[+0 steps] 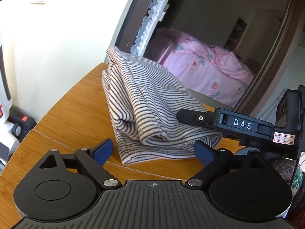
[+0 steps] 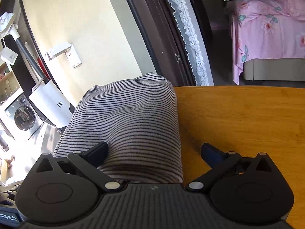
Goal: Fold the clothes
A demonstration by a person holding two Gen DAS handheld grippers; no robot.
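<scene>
- I'm working in a home, at a wooden table (image 2: 247, 118) beside a bedroom doorway.
- At 1 o'clock from my right wrist view stands a bed (image 2: 266, 38) under a pink floral cover.
- A lace curtain (image 2: 190, 38) hangs along the dark door frame (image 2: 152, 28) at 12.
- At 9 o'clock I see a washing machine (image 2: 21, 114) and a white appliance (image 2: 51, 103) by the cream wall.
</scene>
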